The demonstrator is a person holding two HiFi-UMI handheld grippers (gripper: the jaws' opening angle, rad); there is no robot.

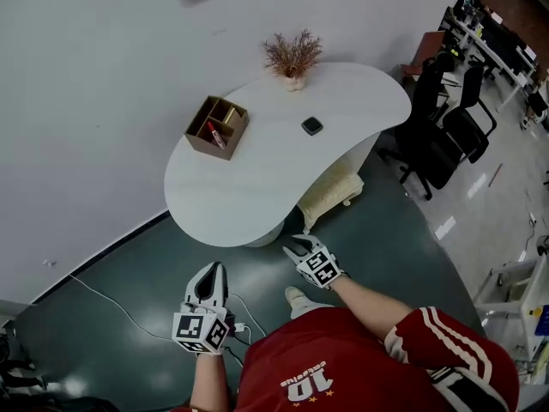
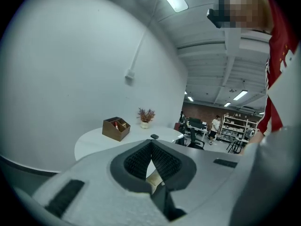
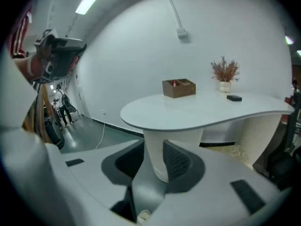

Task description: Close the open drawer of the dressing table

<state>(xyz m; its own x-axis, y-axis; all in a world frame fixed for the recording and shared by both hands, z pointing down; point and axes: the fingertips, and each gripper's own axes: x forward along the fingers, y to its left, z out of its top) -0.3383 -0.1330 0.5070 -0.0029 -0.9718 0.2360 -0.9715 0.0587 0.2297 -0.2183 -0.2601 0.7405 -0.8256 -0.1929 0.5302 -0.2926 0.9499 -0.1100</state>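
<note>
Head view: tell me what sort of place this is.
Probably an open-plan office or lab floor, with a home-style corner staged in it. Black office chairs and rows of desks run along the right, shelving racks stand in the background, and a white dressing table sits against a plain wall.

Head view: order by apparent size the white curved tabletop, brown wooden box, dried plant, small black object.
White curved tabletop
Brown wooden box and dried plant, about alike
Small black object

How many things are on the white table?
3: a wooden box at left, a dried plant at the back edge, a small black item in the middle. Box contents uncounted.
</note>
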